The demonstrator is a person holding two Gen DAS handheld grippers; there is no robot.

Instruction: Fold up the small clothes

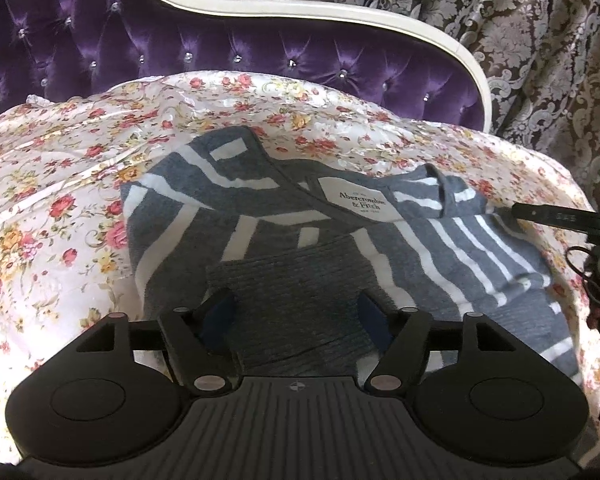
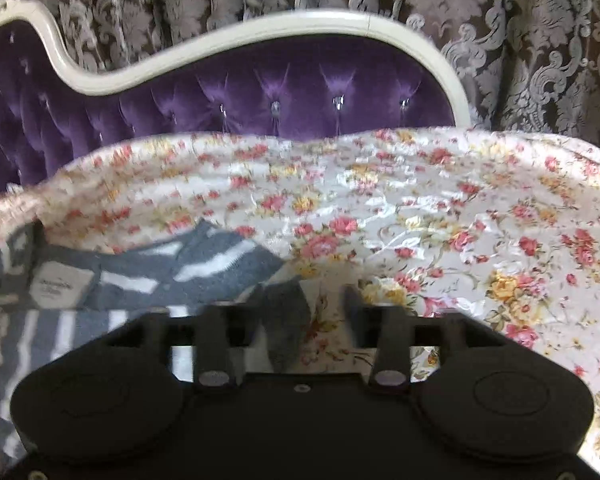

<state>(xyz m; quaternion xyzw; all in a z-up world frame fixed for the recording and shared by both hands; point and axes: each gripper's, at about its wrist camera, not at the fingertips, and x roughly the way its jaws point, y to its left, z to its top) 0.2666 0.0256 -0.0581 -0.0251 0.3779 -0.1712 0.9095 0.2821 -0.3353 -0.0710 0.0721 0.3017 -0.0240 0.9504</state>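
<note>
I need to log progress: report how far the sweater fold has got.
Done: one sleeve of the striped sweater lies folded across its front, cuff near the left gripper. In hand: nothing; both the left and the right gripper stand open over fabric. Left: the right side is still unfolded on the floral bedspread.

Right wrist view motion-blurred throughout; label (image 2: 60,280) text unreadable there. Striped sweater (image 2: 112,280) cut off by left edge. Left wrist view: sweater's near hem hidden behind left gripper (image 1: 296,312) body; right gripper (image 1: 556,220) cropped at edge.
</note>
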